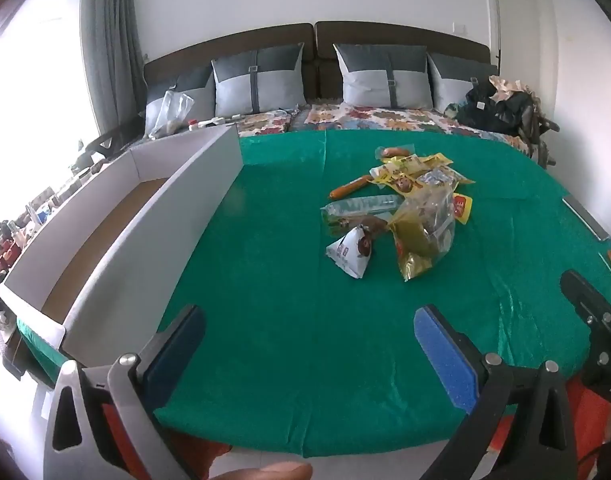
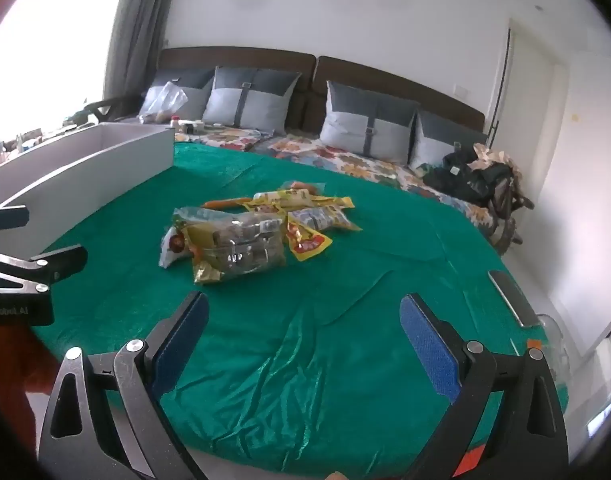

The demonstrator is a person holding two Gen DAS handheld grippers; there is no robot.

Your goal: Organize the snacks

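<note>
Blue-padded fingers of the left gripper (image 1: 309,344) stand spread wide above the near edge of the green cloth (image 1: 289,272), with nothing between them. Likewise the right gripper (image 2: 303,340) hangs with its jaws wide apart and empty over the same cloth (image 2: 345,320), short of the snacks.

To the left stands a long white cardboard box (image 1: 145,216), open at the top, its brown floor showing; as far as its inside can be seen, nothing lies in it. From the right wrist view the same box (image 2: 85,168) sits at the cloth's left edge, well apart from the snacks.

Mid-cloth lies the pile of snacks (image 1: 401,216), all touching or overlapping in one loose heap. Nearest is a white triangular packet (image 1: 351,254) with a brown picture on it. Just beside it is a clear bag (image 1: 425,228) holding brownish pieces, with a gold crimped end. Behind these lie a long clear sleeve (image 1: 361,206), an orange sausage (image 1: 351,187), and several yellow packets (image 1: 409,168); a second sausage (image 1: 395,152) lies at the far end of the heap. In the right wrist view the clear bag (image 2: 241,248) lies foremost, with a yellow and red packet (image 2: 309,244) just to its right.

Beyond the cloth a floral bedspread (image 1: 385,116) and grey pillows (image 1: 385,76) are visible.
</note>
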